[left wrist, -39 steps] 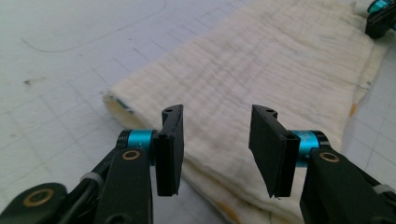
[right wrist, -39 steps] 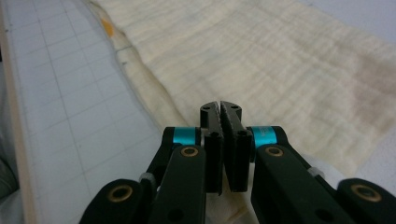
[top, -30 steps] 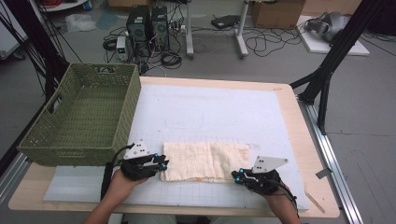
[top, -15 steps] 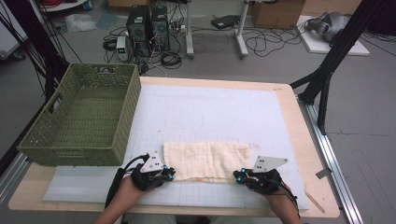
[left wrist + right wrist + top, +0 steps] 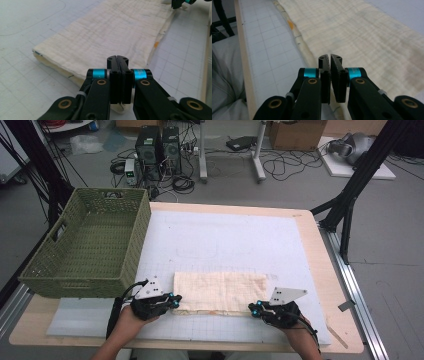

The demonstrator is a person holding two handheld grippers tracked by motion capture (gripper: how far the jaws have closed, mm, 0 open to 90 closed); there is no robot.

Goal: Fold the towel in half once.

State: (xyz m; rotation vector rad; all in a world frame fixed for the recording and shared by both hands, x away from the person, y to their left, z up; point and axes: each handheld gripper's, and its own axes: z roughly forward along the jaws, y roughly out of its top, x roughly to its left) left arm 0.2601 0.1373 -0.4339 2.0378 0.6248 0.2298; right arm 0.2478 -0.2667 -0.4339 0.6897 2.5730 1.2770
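Observation:
A cream folded cloth (image 5: pixel 220 291) lies flat on the white grid mat near the table's front edge. My left gripper (image 5: pixel 174 301) sits at the cloth's near left corner. In the left gripper view the cloth (image 5: pixel 117 30) stretches away, and its corner runs in under that gripper (image 5: pixel 117 58), whose jaws are pressed together. My right gripper (image 5: pixel 254 308) is at the near right corner. In the right gripper view the cloth (image 5: pixel 362 32) has its hem passing beneath this gripper (image 5: pixel 329 57), whose jaws are closed to a thin slit.
A green woven basket (image 5: pixel 132 247) stands on the table's left side, just behind my left hand. The white mat (image 5: pixel 230 235) reaches back beyond the cloth. The wooden table edge (image 5: pixel 345 340) is close to my right hand.
My left gripper dipped toward the front edge half a second ago and has come back up to the cloth's left corner. The right gripper and the cloth have hardly moved.

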